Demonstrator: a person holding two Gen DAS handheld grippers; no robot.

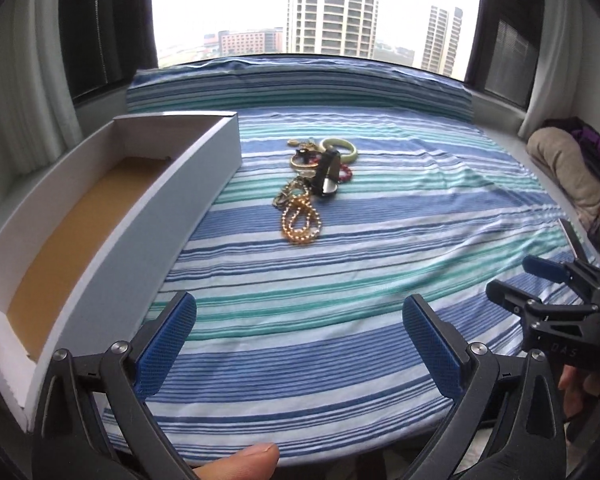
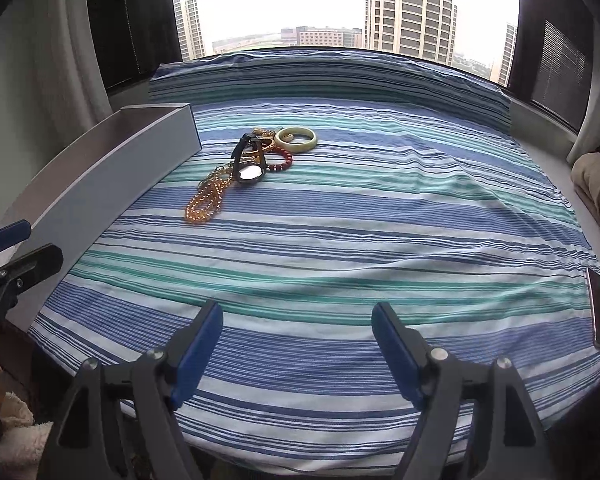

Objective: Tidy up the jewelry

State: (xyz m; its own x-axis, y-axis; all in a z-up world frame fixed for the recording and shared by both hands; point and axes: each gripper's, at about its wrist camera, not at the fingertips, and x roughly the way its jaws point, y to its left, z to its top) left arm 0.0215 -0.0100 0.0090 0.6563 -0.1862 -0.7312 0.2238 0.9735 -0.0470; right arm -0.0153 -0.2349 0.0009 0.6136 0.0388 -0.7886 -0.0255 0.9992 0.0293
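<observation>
Both grippers hover empty, left gripper (image 1: pixel 300 344) and right gripper (image 2: pixel 298 344) with jaws spread. The jewelry pile (image 1: pixel 312 184) lies at twelve o'clock, the box (image 1: pixel 112 216) at ten. Risk: tangled chains could drag the watch (image 2: pixel 249 168) along.

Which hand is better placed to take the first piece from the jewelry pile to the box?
Probably left. The box lies on its side and the left gripper is open, empty, facing the pile. The right gripper is also open but farther from the box.
</observation>
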